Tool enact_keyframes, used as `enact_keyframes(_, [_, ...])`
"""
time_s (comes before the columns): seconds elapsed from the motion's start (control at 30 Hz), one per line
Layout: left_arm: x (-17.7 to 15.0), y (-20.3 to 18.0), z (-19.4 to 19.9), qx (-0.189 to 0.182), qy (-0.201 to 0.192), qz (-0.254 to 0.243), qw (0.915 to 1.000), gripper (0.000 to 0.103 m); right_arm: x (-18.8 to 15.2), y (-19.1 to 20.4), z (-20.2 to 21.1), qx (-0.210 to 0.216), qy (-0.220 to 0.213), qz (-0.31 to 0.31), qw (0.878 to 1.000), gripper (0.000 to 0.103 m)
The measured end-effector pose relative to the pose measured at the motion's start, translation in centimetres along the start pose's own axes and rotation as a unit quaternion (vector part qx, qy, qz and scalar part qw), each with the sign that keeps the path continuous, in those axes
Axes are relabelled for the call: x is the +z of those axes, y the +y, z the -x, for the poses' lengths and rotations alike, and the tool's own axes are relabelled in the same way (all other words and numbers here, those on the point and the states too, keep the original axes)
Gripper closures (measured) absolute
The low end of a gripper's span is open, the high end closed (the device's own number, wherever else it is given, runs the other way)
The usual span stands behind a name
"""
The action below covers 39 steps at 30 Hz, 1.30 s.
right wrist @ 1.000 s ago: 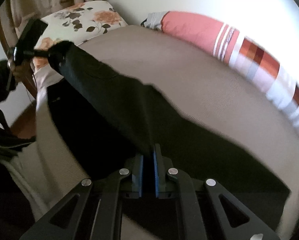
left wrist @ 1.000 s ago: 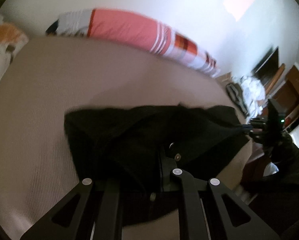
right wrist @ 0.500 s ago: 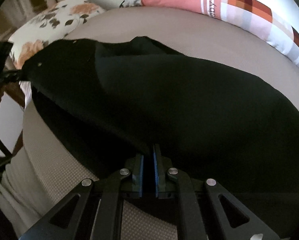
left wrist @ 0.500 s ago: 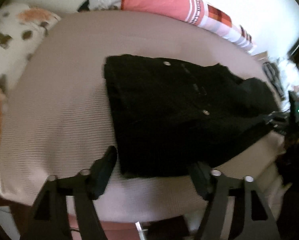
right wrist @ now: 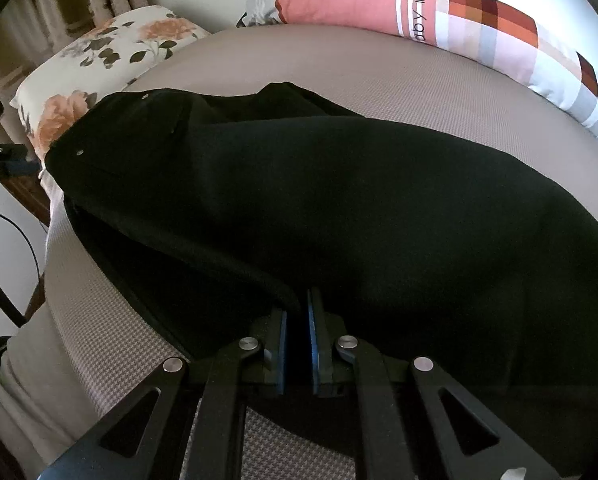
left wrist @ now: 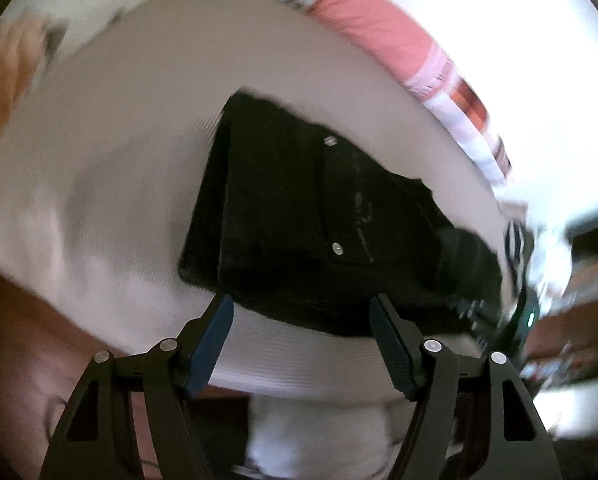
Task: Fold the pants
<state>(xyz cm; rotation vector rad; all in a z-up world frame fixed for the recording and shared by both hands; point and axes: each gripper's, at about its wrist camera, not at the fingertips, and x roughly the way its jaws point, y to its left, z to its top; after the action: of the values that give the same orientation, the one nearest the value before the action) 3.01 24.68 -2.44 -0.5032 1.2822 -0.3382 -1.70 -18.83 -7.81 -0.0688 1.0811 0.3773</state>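
The black pants (left wrist: 323, 224) lie on the beige bed (left wrist: 139, 128), waist end with metal buttons toward my left gripper. My left gripper (left wrist: 301, 312) is open and empty, held back off the bed's near edge, just short of the waist edge. In the right wrist view the pants (right wrist: 359, 208) spread wide across the bed (right wrist: 419, 80). My right gripper (right wrist: 297, 312) is shut on a fold of the pants' near edge, low over the mattress. The right gripper also shows blurred in the left wrist view (left wrist: 515, 312) at the pants' far end.
A pink striped bolster (right wrist: 439, 12) lies along the bed's far side by the wall. A floral pillow (right wrist: 99, 60) sits at the head. The left gripper (right wrist: 3, 160) shows at the far left edge. Wooden furniture and clutter (left wrist: 579, 272) stand past the bed's foot.
My left gripper let go of the waist, opened and pulled back off the bed's edge. The lifted pants dropped flat on the bed. My right gripper stayed shut on the fabric.
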Motion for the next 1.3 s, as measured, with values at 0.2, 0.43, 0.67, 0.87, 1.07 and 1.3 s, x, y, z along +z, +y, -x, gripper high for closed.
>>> enact_keyframes(0.2, [1.0, 2.0, -2.6, -0.004, -0.011, 0.09, 0.9959, 0.069, 0.1, 0.2, 0.1, -0.003, 0.0, 0.005, 1.0, 0.095])
enact_keyframes(0.43, [2.9, -1.4, -1.2, 0.046, -0.061, -0.02, 0.9969, 0.086, 1.1, 1.6, 2.5, -0.007, -0.016, 0.016, 1.0, 0.094])
enact_keyframes(0.67, [4.2, -0.7, -1.2, 0.081, -0.059, -0.076, 0.9921, 0.086, 0.3, 3.3, 1.9, 0.016, 0.025, 0.039, 0.999, 0.094])
enact_keyframes(0.87, [2.3, 1.0, -4.0, 0.124, -0.034, -0.095, 0.9871, 0.082, 0.0, 3.0, 0.2, 0.029, 0.056, 0.034, 0.997, 0.094])
enact_keyframes(1.07, [1.9, -0.9, -4.2, 0.2, -0.05, -0.128, 0.9701, 0.05, 0.0, 3.0, 0.2, 0.032, 0.053, 0.025, 0.998, 0.093])
enact_keyframes(1.3, [-0.1, -3.2, -0.5, 0.223, -0.093, -0.164, 0.9563, 0.049, 0.3, 3.3, 0.3, 0.025, 0.054, 0.027, 0.998, 0.089])
